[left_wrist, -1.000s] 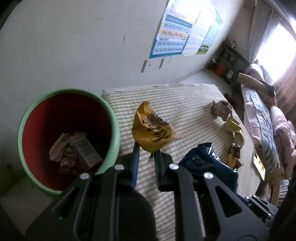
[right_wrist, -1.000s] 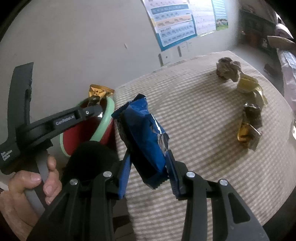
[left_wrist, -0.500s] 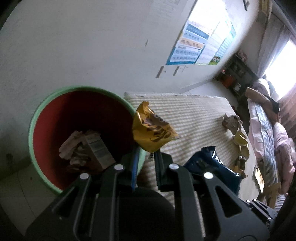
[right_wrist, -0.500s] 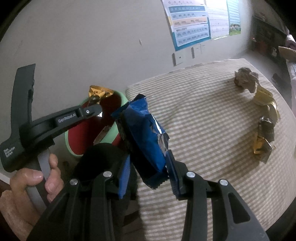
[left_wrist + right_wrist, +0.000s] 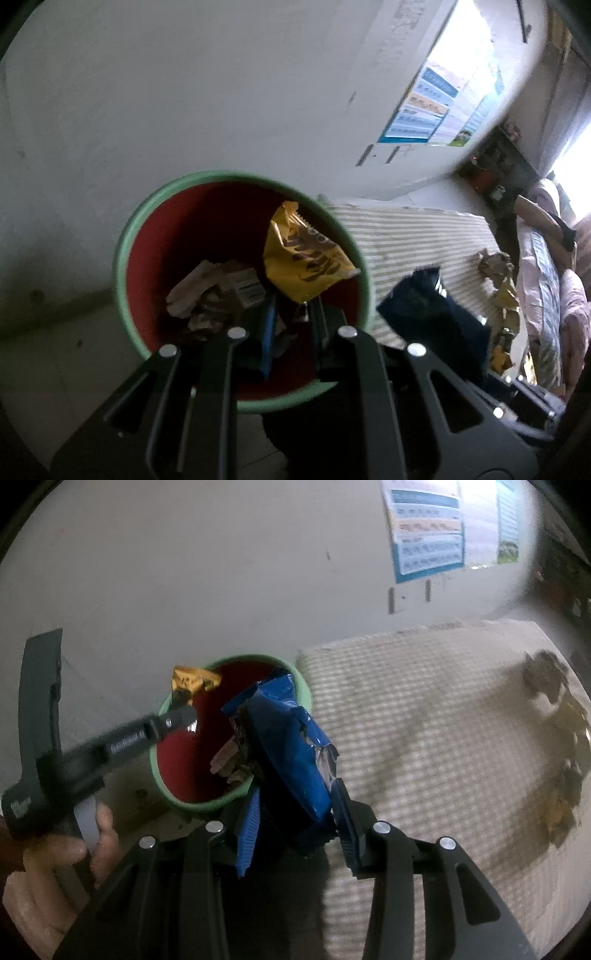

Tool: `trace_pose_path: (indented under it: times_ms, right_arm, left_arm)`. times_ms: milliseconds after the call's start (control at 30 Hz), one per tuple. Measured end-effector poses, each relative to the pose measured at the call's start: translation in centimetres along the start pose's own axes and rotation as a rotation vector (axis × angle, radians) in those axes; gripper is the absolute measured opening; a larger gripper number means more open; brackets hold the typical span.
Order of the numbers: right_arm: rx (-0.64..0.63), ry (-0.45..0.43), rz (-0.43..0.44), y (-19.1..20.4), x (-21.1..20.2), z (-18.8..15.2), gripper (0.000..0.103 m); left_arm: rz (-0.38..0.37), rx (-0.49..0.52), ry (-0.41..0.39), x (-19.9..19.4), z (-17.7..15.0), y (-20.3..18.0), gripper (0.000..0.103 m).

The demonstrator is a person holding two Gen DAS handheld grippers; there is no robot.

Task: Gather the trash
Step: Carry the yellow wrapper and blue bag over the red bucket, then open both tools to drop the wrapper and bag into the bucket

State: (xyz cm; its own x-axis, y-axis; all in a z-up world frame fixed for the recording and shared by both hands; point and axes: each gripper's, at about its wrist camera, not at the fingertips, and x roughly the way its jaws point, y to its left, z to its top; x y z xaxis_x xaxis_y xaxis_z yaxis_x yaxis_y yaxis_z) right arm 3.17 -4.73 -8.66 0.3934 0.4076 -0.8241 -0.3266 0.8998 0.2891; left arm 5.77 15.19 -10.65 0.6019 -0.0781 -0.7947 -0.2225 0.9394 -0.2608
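Left wrist view: the left gripper [image 5: 291, 314] pinches the bottom corner of a yellow wrapper [image 5: 304, 264], so the wrapper hangs over the mouth of the green bin [image 5: 123, 236], probably ready to drop onto the paper scraps [image 5: 207, 291] inside. Just right of it, the right gripper [image 5: 295, 823] clamps a blue snack bag [image 5: 291, 746] at the bin's near rim. More trash [image 5: 554, 746] lies far right on the checked tablecloth [image 5: 424, 720].
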Motion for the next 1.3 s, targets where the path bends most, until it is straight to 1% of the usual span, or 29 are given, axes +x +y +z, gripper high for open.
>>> trace_pose_path:
  times_ms: [133, 333, 367, 400, 433, 467, 500, 567, 600, 767, 900, 1133, 1300]
  right_arm:
    - [-0.026, 0.013, 0.022, 1.5, 1.4, 1.6, 0.038]
    - [-0.068, 0.037, 0.021, 3.3, 3.1, 3.1, 0.040]
    - [-0.076, 0.038, 0.019, 3.6, 3.2, 3.2, 0.040]
    - [-0.082, 0.039, 0.017, 3.9, 3.4, 3.4, 0.040]
    - [-0.089, 0.040, 0.017, 4.1, 3.6, 3.7, 0.041]
    - [-0.094, 0.040, 0.018, 4.3, 3.7, 3.9, 0.042]
    - [-0.098, 0.039, 0.019, 4.4, 3.8, 3.9, 0.043]
    - [-0.102, 0.035, 0.022, 4.7, 3.9, 4.2, 0.049]
    - [-0.101, 0.032, 0.023, 4.8, 4.0, 4.3, 0.054]
    - [-0.101, 0.032, 0.028, 5.0, 4.3, 4.3, 0.055]
    - [-0.088, 0.028, 0.026, 4.6, 3.9, 4.1, 0.055]
    - [-0.027, 0.004, -0.018, 1.6, 2.2, 3.0, 0.055]
    - [0.031, -0.020, -0.059, -1.3, 0.8, 2.1, 0.055]
  left_arm:
    - [0.019, -0.023, 0.019, 0.5, -0.2, 1.7, 0.015]
    - [0.040, -0.048, 0.027, 1.2, -0.1, 3.0, 0.015]
    - [0.047, -0.054, 0.026, 1.3, -0.1, 3.1, 0.021]
    - [0.048, -0.062, 0.026, 1.3, -0.1, 3.3, 0.030]
    - [0.051, -0.074, 0.025, 1.3, -0.1, 3.6, 0.035]
    - [0.053, -0.089, 0.017, 1.3, -0.1, 4.0, 0.044]
    - [0.055, -0.099, 0.011, 1.2, -0.1, 4.2, 0.048]
    - [0.057, -0.118, 0.011, 1.3, -0.1, 4.8, 0.050]
    - [0.060, -0.123, 0.013, 1.3, -0.1, 5.0, 0.052]
    - [0.070, -0.135, 0.012, 1.3, 0.0, 5.6, 0.052]
    - [0.072, -0.126, 0.010, 1.3, 0.1, 5.3, 0.052]
    - [0.055, -0.079, 0.018, 1.1, -0.2, 3.4, 0.052]
    - [0.036, -0.022, 0.016, 0.9, -0.3, 0.9, 0.052]
